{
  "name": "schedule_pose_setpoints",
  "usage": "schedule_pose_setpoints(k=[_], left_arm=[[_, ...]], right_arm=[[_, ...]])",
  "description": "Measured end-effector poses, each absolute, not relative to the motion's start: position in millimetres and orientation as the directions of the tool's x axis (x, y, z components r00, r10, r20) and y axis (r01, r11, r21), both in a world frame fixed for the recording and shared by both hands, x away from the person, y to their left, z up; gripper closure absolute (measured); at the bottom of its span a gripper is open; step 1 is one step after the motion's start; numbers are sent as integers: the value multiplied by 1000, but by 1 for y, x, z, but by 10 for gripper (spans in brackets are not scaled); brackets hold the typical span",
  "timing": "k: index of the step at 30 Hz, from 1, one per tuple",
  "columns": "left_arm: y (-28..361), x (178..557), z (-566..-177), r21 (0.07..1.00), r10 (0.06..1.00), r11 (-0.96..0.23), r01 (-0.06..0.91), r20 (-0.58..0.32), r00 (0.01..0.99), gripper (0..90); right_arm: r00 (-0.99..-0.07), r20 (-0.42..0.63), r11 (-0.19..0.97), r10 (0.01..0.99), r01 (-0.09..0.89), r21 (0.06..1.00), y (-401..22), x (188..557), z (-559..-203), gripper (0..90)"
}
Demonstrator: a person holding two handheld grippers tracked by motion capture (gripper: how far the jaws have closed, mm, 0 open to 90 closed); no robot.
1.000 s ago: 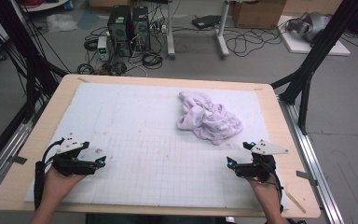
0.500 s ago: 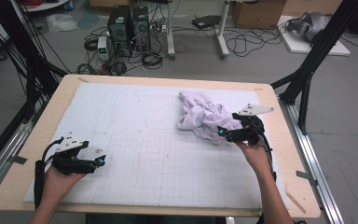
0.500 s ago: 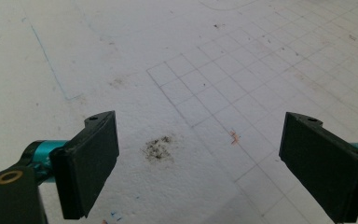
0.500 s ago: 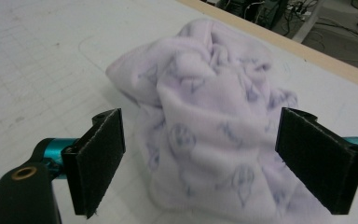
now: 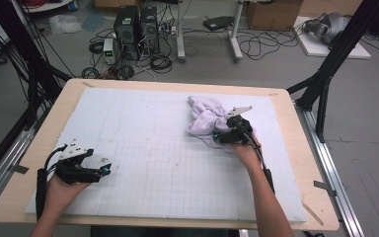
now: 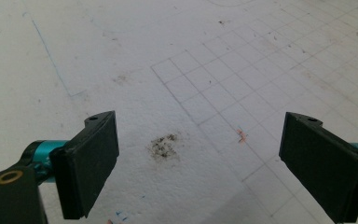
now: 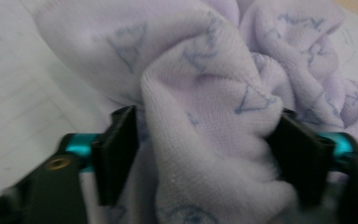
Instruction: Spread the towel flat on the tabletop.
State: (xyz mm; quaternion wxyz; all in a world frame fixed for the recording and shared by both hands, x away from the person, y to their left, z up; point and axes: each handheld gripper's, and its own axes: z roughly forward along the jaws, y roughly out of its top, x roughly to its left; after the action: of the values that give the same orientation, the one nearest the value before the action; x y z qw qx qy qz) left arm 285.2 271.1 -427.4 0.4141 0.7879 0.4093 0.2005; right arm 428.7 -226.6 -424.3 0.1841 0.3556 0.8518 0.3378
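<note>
Bunching between the right tongs (image 7: 205,154), the towel (image 7: 205,93) touches both pads.

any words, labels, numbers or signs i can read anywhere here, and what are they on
None can be read.
Towel: faint blue triangle-like marks woven in, no legible letters.
White mat: pencilled grid lines and smudges, no writing.
Computer towers and cardboard boxes on the floor: any labels are too small and blurred to read.

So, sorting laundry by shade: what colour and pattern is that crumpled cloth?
The cloth is pale lilac with small blue triangle outlines, clearest in the right gripper view.
</note>
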Motion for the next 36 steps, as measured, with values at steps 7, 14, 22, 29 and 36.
schedule_pose_setpoints(k=[7, 14, 22, 29, 36], left_arm=[[270, 285, -428, 816, 811, -324, 478, -21, 585, 125], [270, 286, -428, 814, 812, -326, 480, -19, 584, 127], [271, 286, -428, 816, 813, -322, 480, -21, 581, 127], [271, 285, -427, 818, 814, -318, 479, -23, 580, 126], [270, 284, -427, 820, 813, -321, 474, -18, 582, 127]], right_arm=[[-684, -79, 527, 725, 478, 703, -230, 429, -425, 565], [-727, -46, 534, 685, 457, 711, -231, 424, -412, 620], [-805, 12, 522, 594, 396, 756, -217, 407, -389, 630], [-876, 62, 521, 478, 339, 783, -190, 374, -370, 629], [-945, 125, 537, 302, 277, 797, -141, 316, -372, 628]])
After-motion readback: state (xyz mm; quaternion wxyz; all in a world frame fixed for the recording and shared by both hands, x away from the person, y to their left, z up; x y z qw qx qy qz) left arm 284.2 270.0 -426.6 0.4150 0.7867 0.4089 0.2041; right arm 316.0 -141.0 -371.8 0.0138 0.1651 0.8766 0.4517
